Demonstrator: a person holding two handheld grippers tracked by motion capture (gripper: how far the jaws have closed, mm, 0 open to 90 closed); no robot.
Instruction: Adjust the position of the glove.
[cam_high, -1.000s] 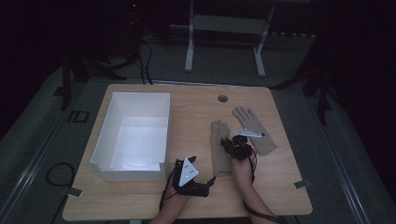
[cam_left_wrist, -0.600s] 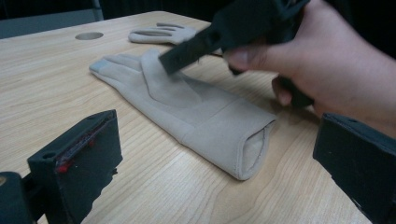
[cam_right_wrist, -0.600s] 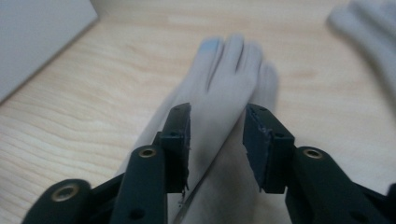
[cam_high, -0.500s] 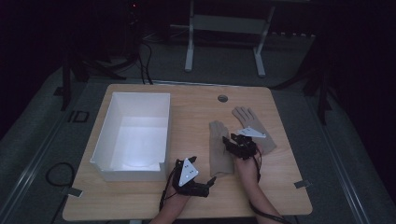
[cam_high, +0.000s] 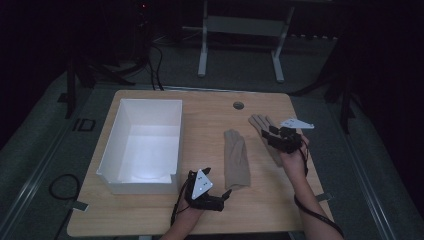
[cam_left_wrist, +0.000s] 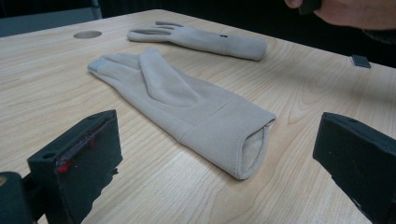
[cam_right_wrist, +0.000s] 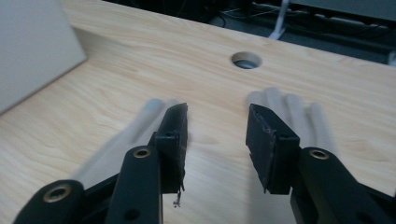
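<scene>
Beige near glove (cam_left_wrist: 187, 112) cuff opening plain from left gripper view; flat from high

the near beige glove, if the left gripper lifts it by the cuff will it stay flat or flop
The near glove would probably flop: it looks like soft knit fabric, lying limp with its thumb folded over. It likely weighs little. The open cuff would probably squash flat between the left gripper jaws.

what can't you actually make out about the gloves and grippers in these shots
- Far glove: in the high view the right gripper and hand cover its cuff end.
- Both gloves in the right gripper view: motion-blurred, partly behind the jaws.
- Near glove: its underside faces the table.
- Left gripper: jaw bases cut off by the bottom edge.
</scene>
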